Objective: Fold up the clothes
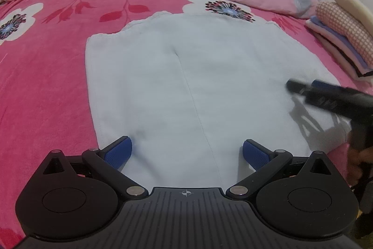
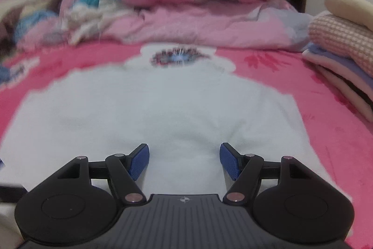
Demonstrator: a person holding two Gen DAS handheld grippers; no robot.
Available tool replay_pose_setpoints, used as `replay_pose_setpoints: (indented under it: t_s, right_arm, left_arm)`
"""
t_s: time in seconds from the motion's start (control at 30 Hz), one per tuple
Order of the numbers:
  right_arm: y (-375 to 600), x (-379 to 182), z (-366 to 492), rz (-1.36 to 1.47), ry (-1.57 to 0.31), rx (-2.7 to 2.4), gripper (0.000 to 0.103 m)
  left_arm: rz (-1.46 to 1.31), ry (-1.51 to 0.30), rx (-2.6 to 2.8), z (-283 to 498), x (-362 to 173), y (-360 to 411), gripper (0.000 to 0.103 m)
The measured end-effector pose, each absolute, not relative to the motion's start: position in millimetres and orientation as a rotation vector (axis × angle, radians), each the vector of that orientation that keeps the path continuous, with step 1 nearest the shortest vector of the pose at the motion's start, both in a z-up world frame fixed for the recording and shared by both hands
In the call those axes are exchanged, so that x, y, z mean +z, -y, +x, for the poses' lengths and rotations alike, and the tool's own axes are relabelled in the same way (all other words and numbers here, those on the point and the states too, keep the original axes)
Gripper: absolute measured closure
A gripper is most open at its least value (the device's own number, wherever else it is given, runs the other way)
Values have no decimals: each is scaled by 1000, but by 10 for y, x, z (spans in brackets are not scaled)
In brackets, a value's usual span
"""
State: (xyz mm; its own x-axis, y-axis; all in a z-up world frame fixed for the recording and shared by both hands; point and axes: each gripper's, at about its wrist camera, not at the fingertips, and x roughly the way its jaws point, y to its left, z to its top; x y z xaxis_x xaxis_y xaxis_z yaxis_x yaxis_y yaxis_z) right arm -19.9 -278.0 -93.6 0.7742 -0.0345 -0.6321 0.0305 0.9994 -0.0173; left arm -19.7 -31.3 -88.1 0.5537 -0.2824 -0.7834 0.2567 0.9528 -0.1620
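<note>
White garment [image 1: 186,85] is lying flat on the pink bedspread [image 1: 46,62]. Left gripper [image 1: 187,152] is hovering at its near hem, jaws wide, holding nothing. Right gripper [image 2: 184,161] is over its right side, jaws also wide, empty. Folded stack [image 1: 340,39] is sitting right of garment.

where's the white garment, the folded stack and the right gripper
white garment [image 1: 186,76], left wrist view, flat middle
folded stack [image 1: 342,39], left wrist view, checked top layer
right gripper [image 2: 184,161], right wrist view, gap between open fingertips
</note>
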Motion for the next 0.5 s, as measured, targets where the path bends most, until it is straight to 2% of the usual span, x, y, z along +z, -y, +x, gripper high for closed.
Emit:
replay_pose_setpoints:
  t_s: [0.27,0.5]
  right_arm:
    - [2667,-721,-550,-22,-621,69,33]
    - [2214,-644,-1097,-189,-543,309,33]
  left_arm:
    - [-29,-933,-317,-196,-882,320,0]
    - [-27,-939,-309,-196,-880,332,0]
